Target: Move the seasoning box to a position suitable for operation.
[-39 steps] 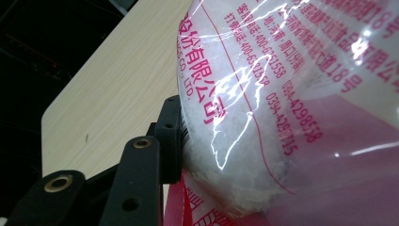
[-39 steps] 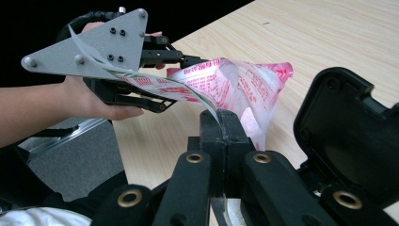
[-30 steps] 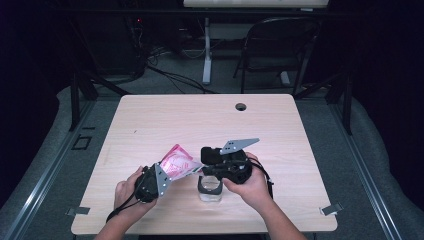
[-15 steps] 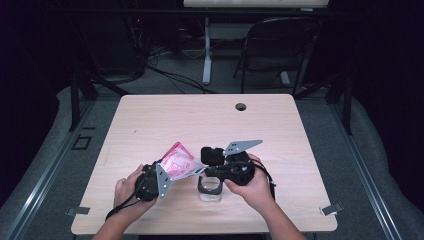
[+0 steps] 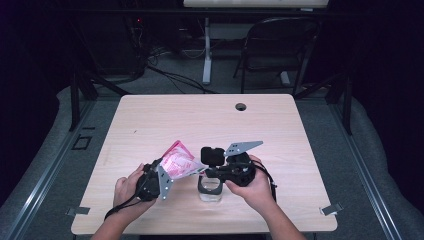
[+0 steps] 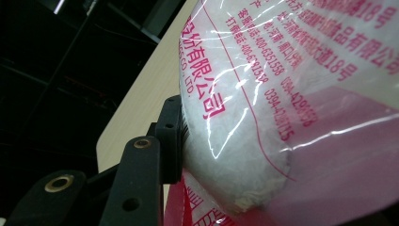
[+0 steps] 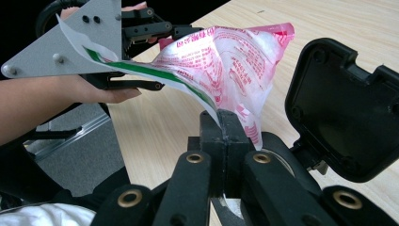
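Pale wooden surface (image 5: 150,120) in a dark room, with a pink-printed bag (image 5: 179,162) held between two grippers near its front edge.
Left gripper (image 5: 159,176) has its jaws clamped on the bag's full end; right gripper (image 7: 226,136) has its jaws pressed together on the bag's thin edge, above a clear jar (image 5: 210,189) with an open black flip lid (image 7: 346,110).
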A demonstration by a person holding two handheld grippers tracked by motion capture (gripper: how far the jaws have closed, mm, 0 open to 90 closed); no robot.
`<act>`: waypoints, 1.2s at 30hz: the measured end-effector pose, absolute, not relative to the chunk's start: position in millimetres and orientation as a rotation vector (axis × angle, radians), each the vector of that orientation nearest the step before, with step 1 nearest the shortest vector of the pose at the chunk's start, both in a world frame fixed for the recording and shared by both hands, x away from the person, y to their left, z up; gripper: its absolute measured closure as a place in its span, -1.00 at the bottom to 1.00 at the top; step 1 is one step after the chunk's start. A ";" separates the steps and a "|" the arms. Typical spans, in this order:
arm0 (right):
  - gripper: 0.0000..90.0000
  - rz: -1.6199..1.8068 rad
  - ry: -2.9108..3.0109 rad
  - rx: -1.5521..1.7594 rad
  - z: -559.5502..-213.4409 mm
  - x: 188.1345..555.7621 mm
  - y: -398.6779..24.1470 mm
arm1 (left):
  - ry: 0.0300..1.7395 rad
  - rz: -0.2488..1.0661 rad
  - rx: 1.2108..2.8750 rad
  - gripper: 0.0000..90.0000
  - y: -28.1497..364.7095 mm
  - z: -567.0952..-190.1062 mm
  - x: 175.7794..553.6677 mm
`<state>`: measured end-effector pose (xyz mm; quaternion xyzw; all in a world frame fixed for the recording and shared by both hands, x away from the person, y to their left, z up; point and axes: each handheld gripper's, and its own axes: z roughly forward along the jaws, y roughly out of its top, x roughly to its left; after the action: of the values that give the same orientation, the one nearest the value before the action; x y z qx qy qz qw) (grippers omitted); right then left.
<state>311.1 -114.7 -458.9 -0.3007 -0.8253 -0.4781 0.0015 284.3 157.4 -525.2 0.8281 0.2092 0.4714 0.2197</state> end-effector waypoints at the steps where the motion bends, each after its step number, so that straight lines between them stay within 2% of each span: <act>1: 1.00 -1.502 -2.590 -0.944 -459.0 311.0 -114.4 | 0.579 1.300 2.294 0.38 157.7 -525.1 284.0; 36: 1.00 -1.466 -2.596 -0.938 -460.2 309.1 -117.3 | 0.421 1.501 2.273 0.39 154.2 -525.2 278.6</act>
<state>309.1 -117.3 -460.2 -0.3000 -0.8305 -0.4692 0.0080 278.6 154.2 -525.2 0.8094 0.1498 0.5346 0.1915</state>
